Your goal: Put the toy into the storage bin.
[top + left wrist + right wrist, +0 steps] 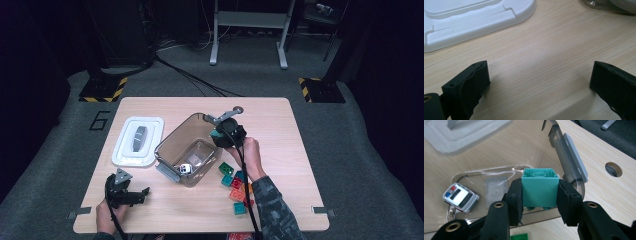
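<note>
The right claw (539, 200) pinches a teal block (539, 188) over the open bin (571, 160) — poised for dropping in. The left claw (539, 82) rests spread, idle — lid (474, 22) just ahead.

**Teal block held over the clear bin**

The teal block (539, 187) is a square plastic brick, turned so its hollow underside with a round tube shows at the top and its studs point down. It hangs above the clear plastic bin (172, 142), just inside the bin's near-right rim, clamped on two opposite flat sides.
</note>
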